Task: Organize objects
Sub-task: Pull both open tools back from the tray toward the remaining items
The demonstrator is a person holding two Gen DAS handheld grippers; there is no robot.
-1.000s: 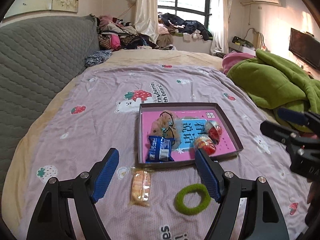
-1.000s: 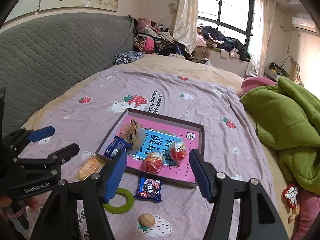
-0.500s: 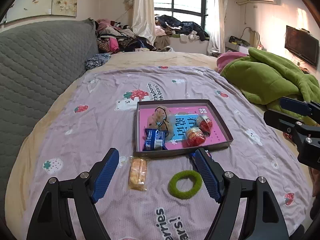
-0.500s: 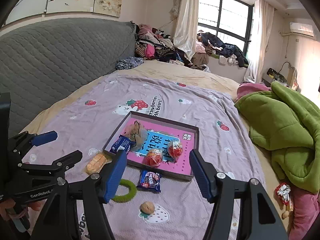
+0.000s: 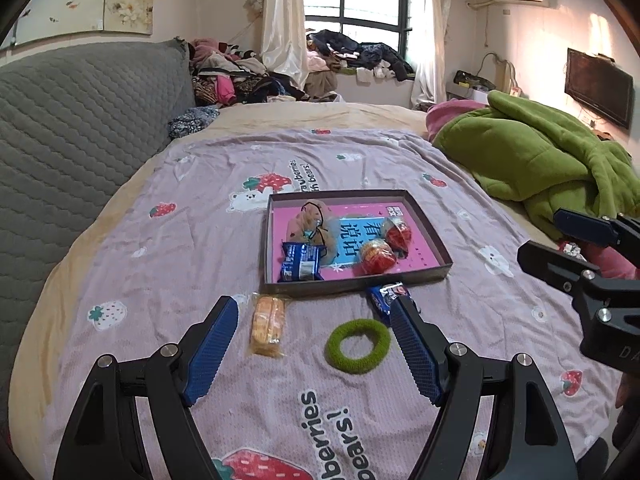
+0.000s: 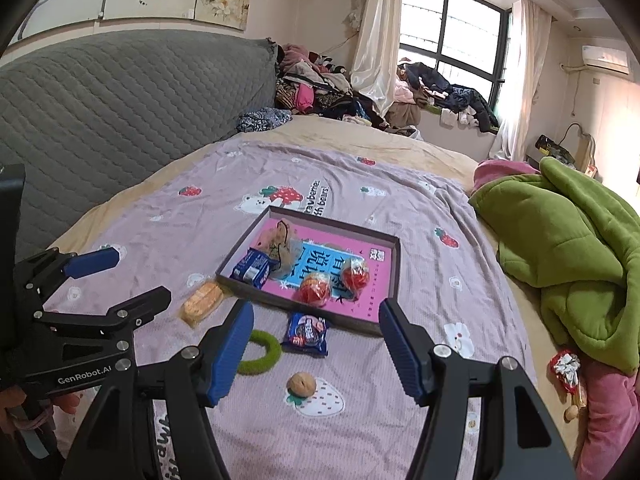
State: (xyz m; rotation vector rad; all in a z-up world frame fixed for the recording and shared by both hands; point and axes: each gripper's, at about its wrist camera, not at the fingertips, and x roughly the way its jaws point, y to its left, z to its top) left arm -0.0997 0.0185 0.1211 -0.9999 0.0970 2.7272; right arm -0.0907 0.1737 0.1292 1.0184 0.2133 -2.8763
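Observation:
A shallow box lid with a pink inside (image 5: 427, 224) (image 6: 394, 272) lies on the bed. It holds a blue snack packet (image 5: 300, 266), two red wrapped snacks (image 5: 376, 256) (image 6: 316, 288) and a tan item (image 5: 310, 220). In front of it on the cover lie an orange biscuit pack (image 5: 267, 324) (image 6: 202, 298), a green hair ring (image 5: 358, 345) (image 6: 262, 350), a blue cookie packet (image 6: 306, 330) (image 5: 384, 298) and a walnut (image 6: 302, 384). My left gripper (image 5: 314, 346) is open and empty above the biscuit pack and ring. My right gripper (image 6: 316, 348) is open and empty above the cookie packet and walnut.
A green quilt (image 5: 536, 156) (image 6: 568, 220) is heaped at the right of the bed. A grey quilted headboard (image 5: 72, 120) runs along the left. Clothes are piled by the window (image 5: 256, 76). A red wrapped item (image 6: 566, 366) lies at the right bed edge.
Both grippers have pulled back and risen from the box lid, so more of the bed shows. Both stay open. The objects have not moved.

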